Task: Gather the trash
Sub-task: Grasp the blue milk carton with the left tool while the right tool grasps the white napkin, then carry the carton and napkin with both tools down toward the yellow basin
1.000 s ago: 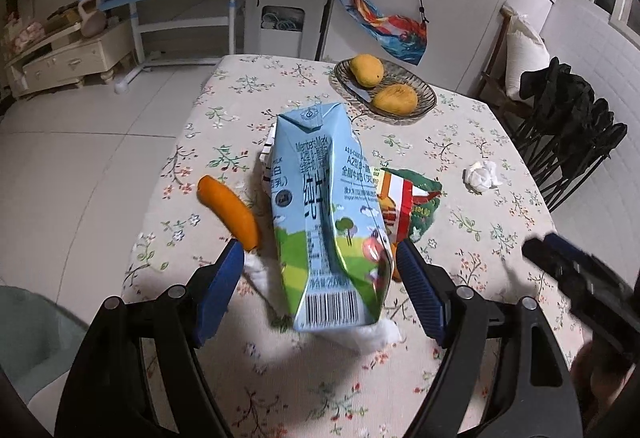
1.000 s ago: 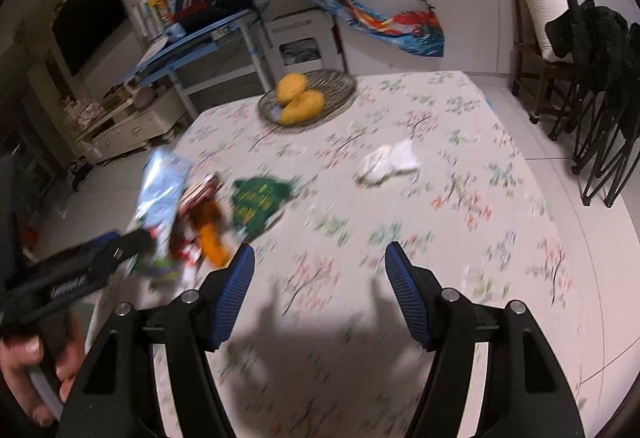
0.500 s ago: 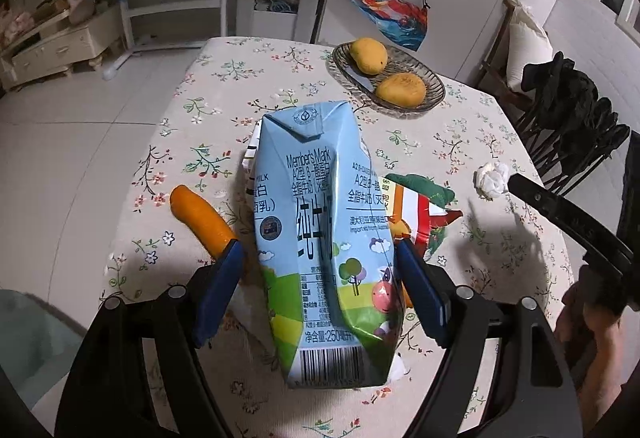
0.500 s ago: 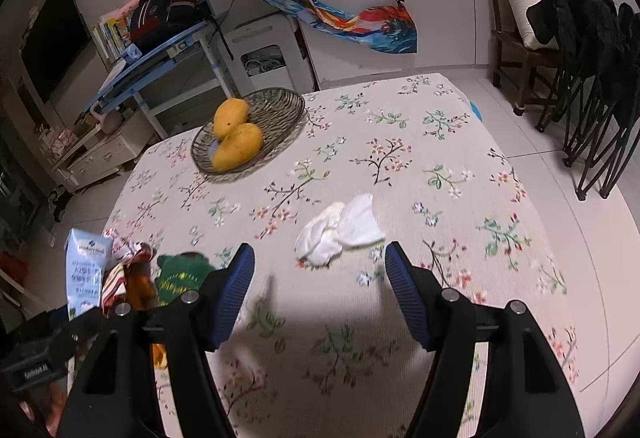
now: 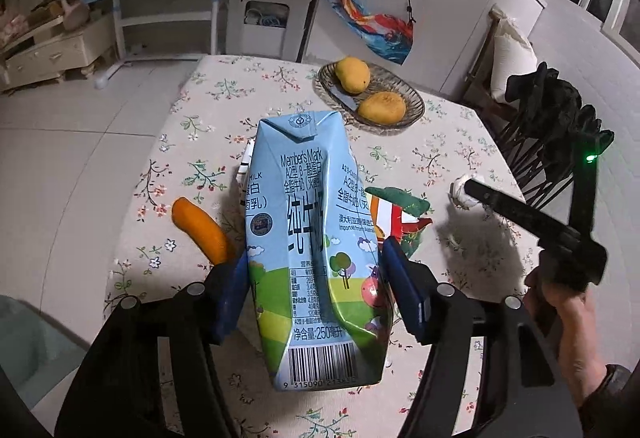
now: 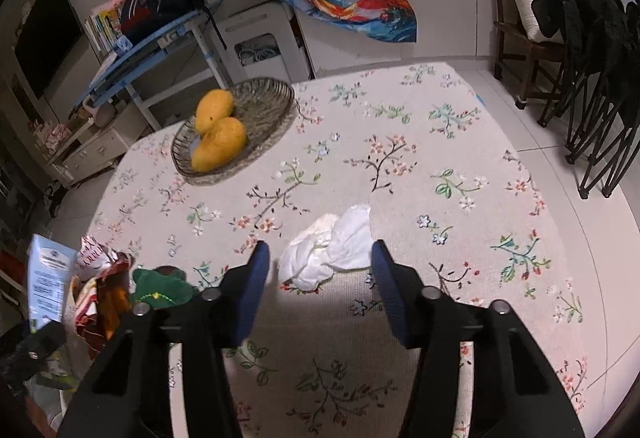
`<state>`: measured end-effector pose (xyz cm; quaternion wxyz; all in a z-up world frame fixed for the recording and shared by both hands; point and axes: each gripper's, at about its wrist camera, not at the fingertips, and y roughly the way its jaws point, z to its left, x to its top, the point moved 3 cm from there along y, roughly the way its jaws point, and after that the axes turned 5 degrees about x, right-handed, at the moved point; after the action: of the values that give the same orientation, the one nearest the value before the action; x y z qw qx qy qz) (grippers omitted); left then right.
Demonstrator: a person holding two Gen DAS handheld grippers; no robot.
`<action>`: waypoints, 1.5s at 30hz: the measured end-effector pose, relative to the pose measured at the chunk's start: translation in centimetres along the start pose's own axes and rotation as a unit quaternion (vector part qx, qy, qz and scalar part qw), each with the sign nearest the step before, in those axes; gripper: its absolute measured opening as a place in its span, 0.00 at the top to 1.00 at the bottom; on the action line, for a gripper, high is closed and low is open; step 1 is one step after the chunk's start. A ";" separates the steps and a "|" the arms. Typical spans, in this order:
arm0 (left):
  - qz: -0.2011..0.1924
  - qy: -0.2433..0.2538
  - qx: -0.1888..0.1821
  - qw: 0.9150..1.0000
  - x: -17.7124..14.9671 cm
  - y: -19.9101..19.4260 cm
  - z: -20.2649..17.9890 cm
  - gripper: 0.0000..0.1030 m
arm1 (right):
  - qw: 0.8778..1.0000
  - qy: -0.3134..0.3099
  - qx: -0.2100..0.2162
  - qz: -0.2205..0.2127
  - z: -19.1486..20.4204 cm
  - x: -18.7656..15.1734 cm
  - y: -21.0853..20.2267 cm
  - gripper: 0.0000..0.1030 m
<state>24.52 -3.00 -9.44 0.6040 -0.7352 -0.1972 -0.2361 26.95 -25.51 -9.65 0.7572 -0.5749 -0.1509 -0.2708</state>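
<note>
Blue-padded left gripper [image 5: 314, 288] jaws closing on the milk carton [image 5: 316, 238] (dented); right gripper [image 6: 320, 278] jaws closing around, not touching, a crumpled tissue [image 6: 330, 252].

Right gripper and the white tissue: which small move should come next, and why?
Probably finish closing the right gripper on the crumpled white tissue. Its jaws are closing with the tissue between the blue pads, which do not yet press it. The left gripper is occupied with the milk carton.

Left wrist view: close above the table [image 5: 192, 142], angled down along its fingers toward the far wall, milk carton [image 5: 316, 238] filling the centre. Right wrist view: likewise angled down, close over the tissue [image 6: 332, 250]. Both views share the fruit basket [image 5: 404, 94] [image 6: 272, 98], carton [image 6: 48, 274] and tissue [image 5: 460, 194].
</note>
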 end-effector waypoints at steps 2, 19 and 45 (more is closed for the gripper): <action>-0.002 0.000 -0.001 1.000 0.0 -0.2 0.1 0.41 | 1.000 -0.008 -0.003 0.007 0.3 -0.2 0.3 0.71; -0.041 -0.021 -0.037 0.998 -0.6 -3.5 1.3 0.41 | 0.998 -0.001 0.047 -0.033 1.6 -0.2 -3.8 0.88; -0.077 -0.012 -0.062 0.995 -11.4 -13.4 1.3 0.41 | 0.981 -0.100 0.163 0.020 10.6 -18.1 -14.9 0.88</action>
<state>7.73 0.82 -5.68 0.5348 -0.7567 -0.2454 -0.2849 4.50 -14.01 -4.56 0.8271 -0.4711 -0.2560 -0.1688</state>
